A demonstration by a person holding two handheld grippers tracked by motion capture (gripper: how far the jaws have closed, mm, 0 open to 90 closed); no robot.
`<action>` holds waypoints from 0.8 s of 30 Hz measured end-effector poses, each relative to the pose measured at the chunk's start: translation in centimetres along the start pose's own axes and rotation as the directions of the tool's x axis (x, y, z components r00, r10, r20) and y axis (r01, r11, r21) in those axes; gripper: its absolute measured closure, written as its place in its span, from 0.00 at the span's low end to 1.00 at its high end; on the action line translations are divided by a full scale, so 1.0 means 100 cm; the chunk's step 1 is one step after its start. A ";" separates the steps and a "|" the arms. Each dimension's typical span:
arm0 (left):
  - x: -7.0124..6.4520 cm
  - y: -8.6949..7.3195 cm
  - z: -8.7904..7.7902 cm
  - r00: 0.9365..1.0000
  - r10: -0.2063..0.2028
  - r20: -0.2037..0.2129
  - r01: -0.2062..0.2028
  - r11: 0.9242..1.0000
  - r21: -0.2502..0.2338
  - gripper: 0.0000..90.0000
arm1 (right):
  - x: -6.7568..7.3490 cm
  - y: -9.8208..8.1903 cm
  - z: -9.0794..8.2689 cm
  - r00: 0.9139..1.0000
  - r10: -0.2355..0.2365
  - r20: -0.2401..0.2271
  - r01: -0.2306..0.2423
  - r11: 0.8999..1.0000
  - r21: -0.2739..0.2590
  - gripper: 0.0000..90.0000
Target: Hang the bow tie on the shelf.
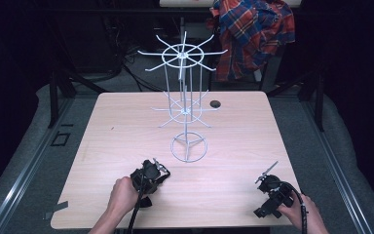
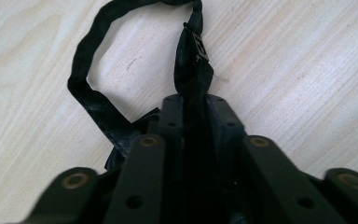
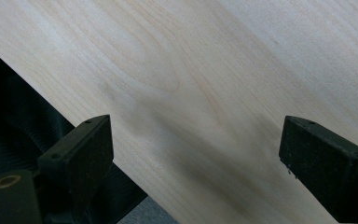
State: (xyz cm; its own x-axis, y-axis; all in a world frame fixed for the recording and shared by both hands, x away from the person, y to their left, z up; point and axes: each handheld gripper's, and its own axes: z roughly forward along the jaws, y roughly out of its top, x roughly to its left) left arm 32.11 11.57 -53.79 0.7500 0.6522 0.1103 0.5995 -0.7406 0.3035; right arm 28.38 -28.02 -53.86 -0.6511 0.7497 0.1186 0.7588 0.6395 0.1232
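Two grippers rest low over the near part of a pale wooden table (image 1: 126,122), one in each hand. At near centre-left, the left gripper (image 2: 196,100) has its jaws closed on a black strap (image 2: 193,60), which runs up between the pads and loops away to the left, lying on the wood just beyond the tips; no earlier picture is at hand to compare. In the high view this gripper (image 1: 152,171) sits near the round base of a white wire rack (image 1: 187,105), which stands at the table's middle and rises in two tiers of spokes, the upper one wide and reaching past the far edge. That rack is the main thing in the way: its spokes spread left and right above the centre, while the board to either side of it is bare. The right gripper (image 1: 269,181) lies at the near right corner, jaws wide apart with nothing between them; its own view (image 3: 196,158) shows the table edge running diagonally close under the left jaw, with dark floor covering beyond. A small dark round spot (image 1: 215,103) sits by the far edge, right of the rack. Behind the table hangs a plaid shirt (image 1: 253,34), well apart from both grippers.
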 end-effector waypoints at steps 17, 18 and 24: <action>0.009 -0.004 -0.016 0.999 -0.049 0.010 0.049 0.996 -0.080 0.95 | 0.001 0.000 -0.003 1.000 0.000 0.007 0.000 1.000 -0.007 0.11; 0.009 -0.005 -0.017 0.999 -0.048 0.010 0.049 0.995 -0.085 0.95 | 0.001 0.000 -0.004 1.000 -0.006 0.011 0.006 1.000 -0.002 0.11; 0.014 -0.009 -0.026 0.997 -0.071 0.012 0.072 0.989 -0.131 0.96 | 0.002 0.002 -0.005 1.000 -0.025 0.012 0.025 1.000 0.012 0.11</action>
State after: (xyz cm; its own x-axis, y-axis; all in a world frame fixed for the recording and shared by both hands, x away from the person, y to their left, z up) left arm 31.90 13.50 -51.48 0.7085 0.7015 0.0770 0.6105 -0.6639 0.4319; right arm 28.38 -27.87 -53.30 -0.6695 0.7355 0.1039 0.7426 0.6599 0.1145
